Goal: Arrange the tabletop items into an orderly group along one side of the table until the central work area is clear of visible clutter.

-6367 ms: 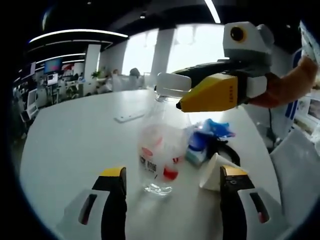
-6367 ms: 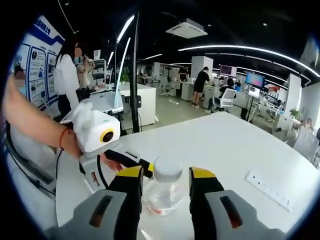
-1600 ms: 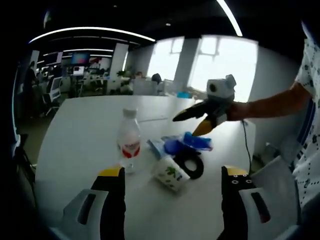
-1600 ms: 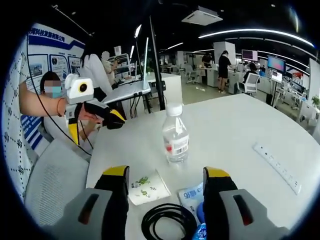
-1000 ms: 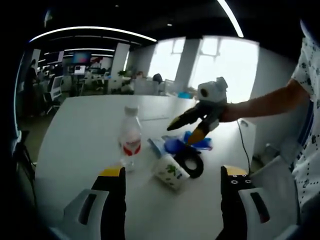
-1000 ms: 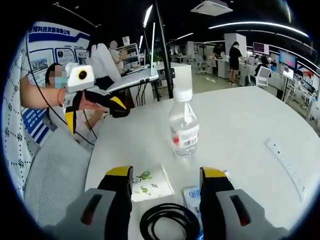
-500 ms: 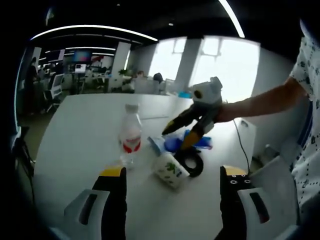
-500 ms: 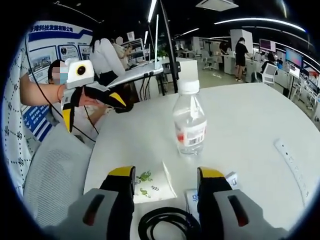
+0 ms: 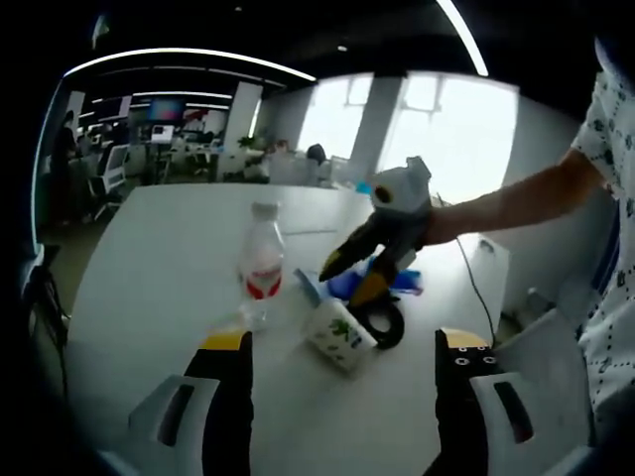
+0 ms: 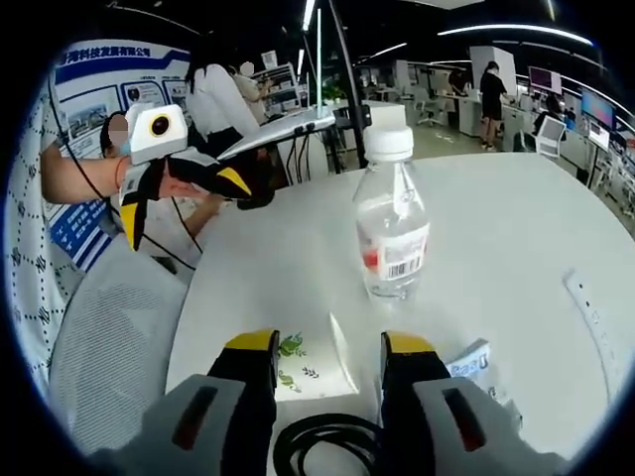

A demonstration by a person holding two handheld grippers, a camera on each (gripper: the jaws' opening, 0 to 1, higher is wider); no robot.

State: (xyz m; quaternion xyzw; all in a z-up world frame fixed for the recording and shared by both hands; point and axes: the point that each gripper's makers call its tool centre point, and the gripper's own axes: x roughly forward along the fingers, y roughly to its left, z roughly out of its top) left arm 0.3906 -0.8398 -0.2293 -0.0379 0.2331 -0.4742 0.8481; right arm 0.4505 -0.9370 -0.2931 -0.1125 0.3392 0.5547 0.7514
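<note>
Water bottle stands upright on the white round table, white cap on, red label around its middle; in the right gripper view the same bottle is clear, part filled, with a barcode facing the camera. Just right of the bottle in the left gripper view lies a paper cup on its side, white with a green leaf print, its side close to a coil of black cable. A blue and white packet lies at the far side of the coil, partly hidden by the right gripper. That gripper is held over the cup and coil with its 2 yellow-tipped jaws spread and nothing between them. In the right gripper view the cup and the cable lie near the bottom edge, the jaws standing open on either side above them, and a white and blue packet lies to their right. The left gripper is in the air left of the table edge, held in a hand, jaws parted and empty. A white power strip lies at the right of the table, well apart from the bottle. A grey mesh chair back stands at the near left
</note>
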